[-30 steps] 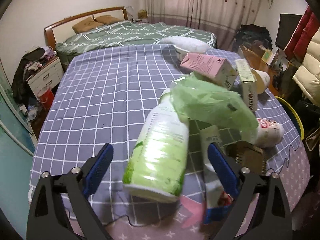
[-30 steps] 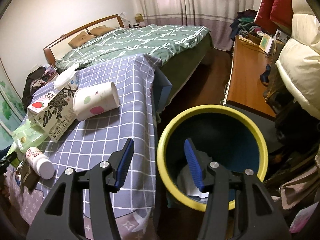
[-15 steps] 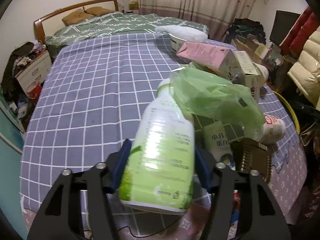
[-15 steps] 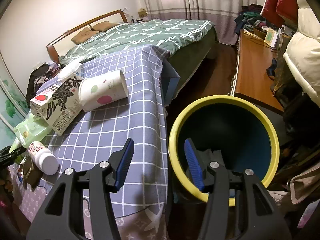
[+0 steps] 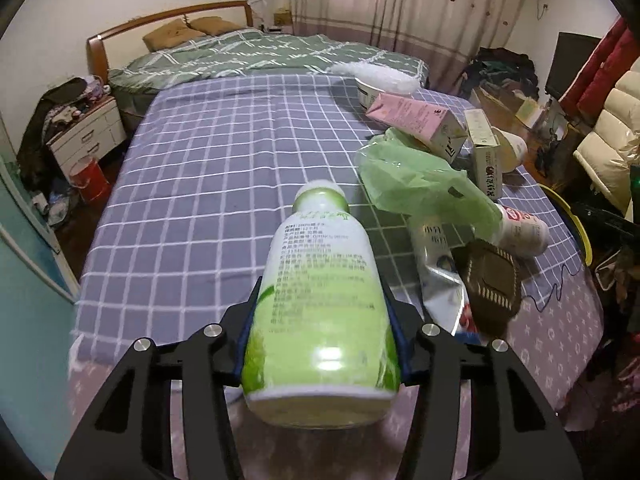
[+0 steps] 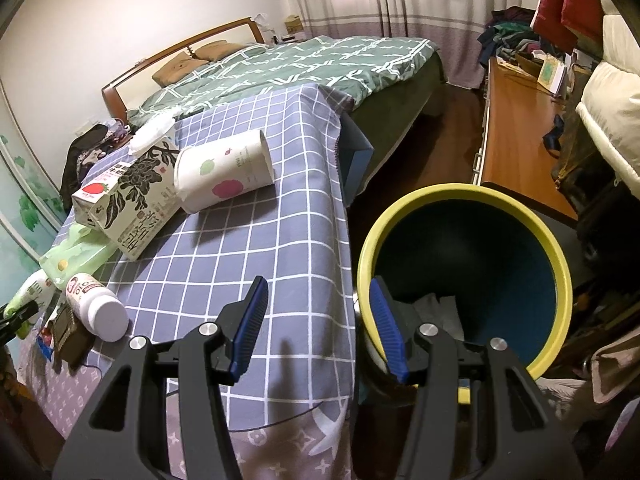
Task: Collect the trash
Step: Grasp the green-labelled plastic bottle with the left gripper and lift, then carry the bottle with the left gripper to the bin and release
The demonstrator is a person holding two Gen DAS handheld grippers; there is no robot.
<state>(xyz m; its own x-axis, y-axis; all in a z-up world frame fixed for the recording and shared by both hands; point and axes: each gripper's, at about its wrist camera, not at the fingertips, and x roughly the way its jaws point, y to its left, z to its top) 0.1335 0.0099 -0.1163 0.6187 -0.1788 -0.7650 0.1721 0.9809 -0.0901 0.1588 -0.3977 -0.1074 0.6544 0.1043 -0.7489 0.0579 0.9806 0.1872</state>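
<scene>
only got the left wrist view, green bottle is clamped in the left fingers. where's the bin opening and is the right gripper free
Observer: The yellow-rimmed blue round bin stands on the floor right beside the checked-cloth table's edge, mouth open.
Operator: right gripper?
Observer: The right gripper is open and empty, over the table edge by the bin rim.
Operator: anything in the bin
Observer: Crumpled white paper lies at its bottom.
Operator: what's nearest the bin on the table
Observer: A white paper cup with fruit prints, lying on its side.

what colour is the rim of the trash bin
Yellow; the trash bin is dark blue inside. It shows best in the right wrist view.
</scene>
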